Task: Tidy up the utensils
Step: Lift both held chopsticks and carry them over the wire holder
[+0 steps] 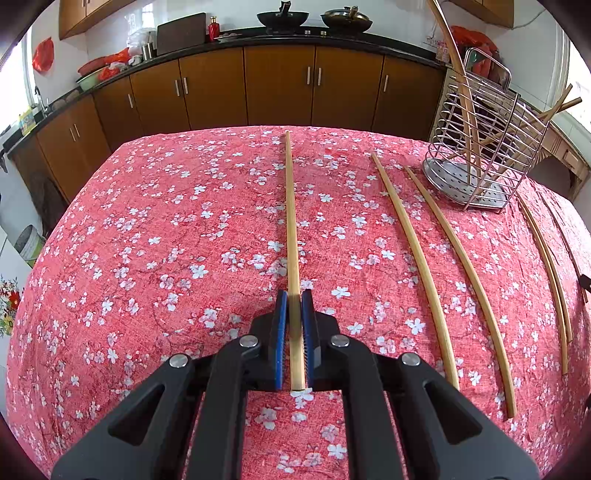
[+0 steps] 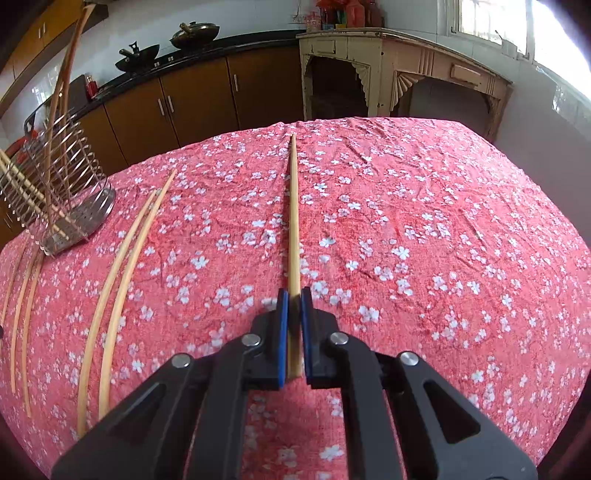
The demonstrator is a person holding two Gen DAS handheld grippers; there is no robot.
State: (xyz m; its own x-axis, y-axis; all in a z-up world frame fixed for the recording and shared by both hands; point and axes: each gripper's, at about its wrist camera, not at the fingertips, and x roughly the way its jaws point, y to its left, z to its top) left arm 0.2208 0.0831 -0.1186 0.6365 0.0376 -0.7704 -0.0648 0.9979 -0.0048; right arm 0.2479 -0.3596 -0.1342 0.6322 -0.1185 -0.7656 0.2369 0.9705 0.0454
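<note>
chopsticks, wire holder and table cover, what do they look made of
Chopsticks: pale, matte, likely bamboo or wood, faint grain.
Wire holder: shiny silver rods, perforated base, probably stainless steel.
Table cover: wrinkled woven fabric, red with printed white blossoms.

We count four chopsticks (image 1: pixel 413 258) lying loose on the bench (image 1: pixel 147 258), one chopstick (image 1: pixel 291 221) (image 2: pixel 294 221) in each pair of jaws, one wire rack (image 1: pixel 480 147), two woks (image 1: pixel 282 18).

A table under a red flowered cloth (image 1: pixel 166 258) carries a wire rack (image 1: pixel 476 155) near its far edge. Loose chopsticks (image 1: pixel 417 266) lie on the cloth beside the rack, roughly parallel.
</note>
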